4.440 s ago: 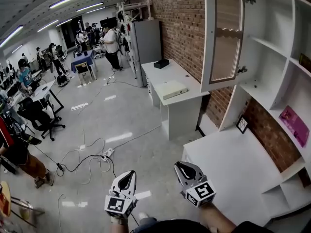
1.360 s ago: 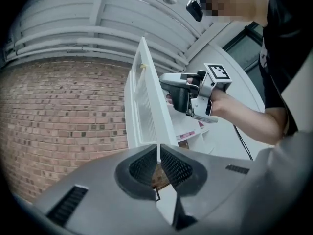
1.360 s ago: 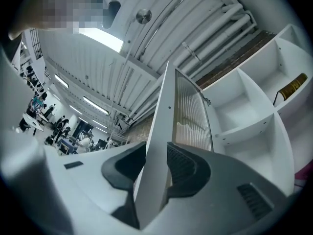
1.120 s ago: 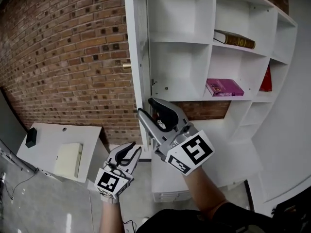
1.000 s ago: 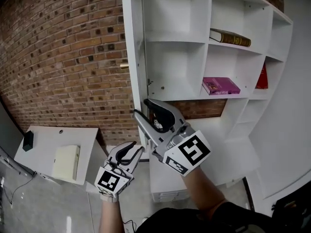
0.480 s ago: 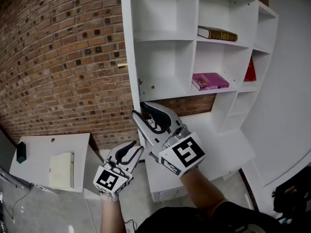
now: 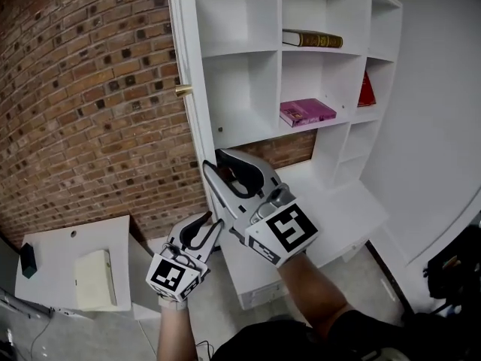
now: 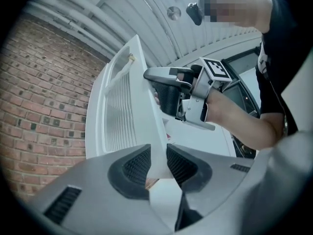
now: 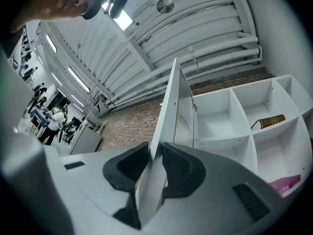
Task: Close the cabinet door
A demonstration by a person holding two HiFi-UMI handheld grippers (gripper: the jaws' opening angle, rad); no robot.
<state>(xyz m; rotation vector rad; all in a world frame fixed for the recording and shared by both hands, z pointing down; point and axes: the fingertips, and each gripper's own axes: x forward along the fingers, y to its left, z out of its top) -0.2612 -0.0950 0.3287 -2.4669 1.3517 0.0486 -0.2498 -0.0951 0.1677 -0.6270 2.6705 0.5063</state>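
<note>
The white cabinet door point(image 7: 184, 66) stands open, edge-on in the head view, with a brass knob point(image 7: 183, 90) on its left face. My right gripper point(image 7: 213, 161) straddles the door's lower edge; its jaws are closing and the pads touch both faces of the door point(image 9: 168, 111) around my right gripper point(image 9: 155, 163). Lower and to the left, my left gripper point(image 7: 209, 224) also has the edge. In the left gripper view its pads press on the door point(image 8: 122, 111) at my left gripper point(image 8: 157, 163), with the right gripper point(image 8: 161, 80) above.
The open cabinet point(image 7: 248, 51) holds a brown book point(image 7: 312, 39), a pink book point(image 7: 306, 112) and a red book point(image 7: 366, 90). A brick wall point(image 7: 90, 111) lies behind the door. A white counter point(image 7: 331, 209) sits below; a desk point(image 7: 52, 277) with a cream box point(image 7: 95, 278) is lower left.
The right gripper's jaws have narrowed onto the door's edge. Both hands stay at the door's lower corner while the cabinet slides left and up in the head view.
</note>
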